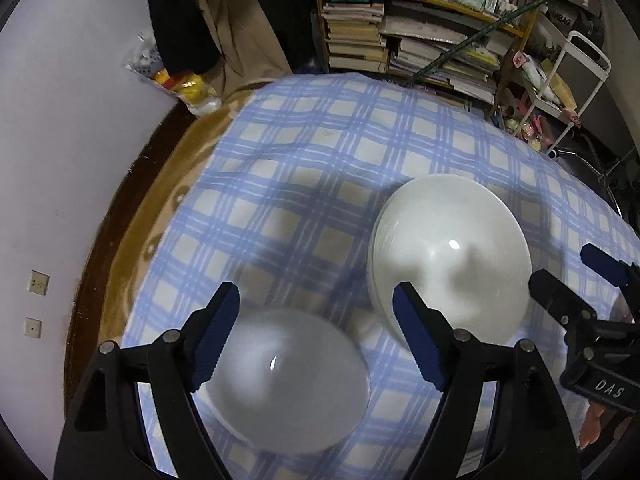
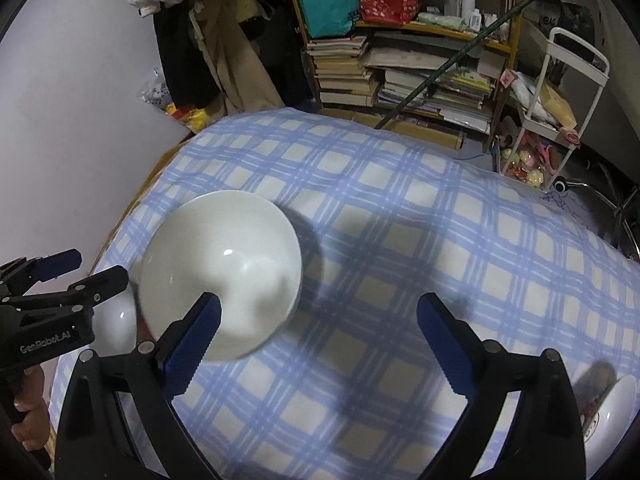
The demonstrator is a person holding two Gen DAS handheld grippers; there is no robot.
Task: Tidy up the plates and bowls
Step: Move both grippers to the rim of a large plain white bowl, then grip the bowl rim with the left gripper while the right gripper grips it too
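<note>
Bowls (image 1: 450,252) and (image 1: 286,380) sit unstacked, both grippers (image 1: 316,336) (image 2: 318,340) gaping empty; next, left nips the 6 o'clock rim.

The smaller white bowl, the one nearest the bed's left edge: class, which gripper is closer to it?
Left. The left gripper hangs open right over the smaller white bowl; the right gripper is off to its right, past the larger white bowl.

near bowl (image 1: 288,380) blurred, patterned dish (image 2: 612,412) edge-cropped

"DAS" — right claw (image 1: 576,276); "GeeRobot.AI" — left claw (image 2: 86,268).
</note>
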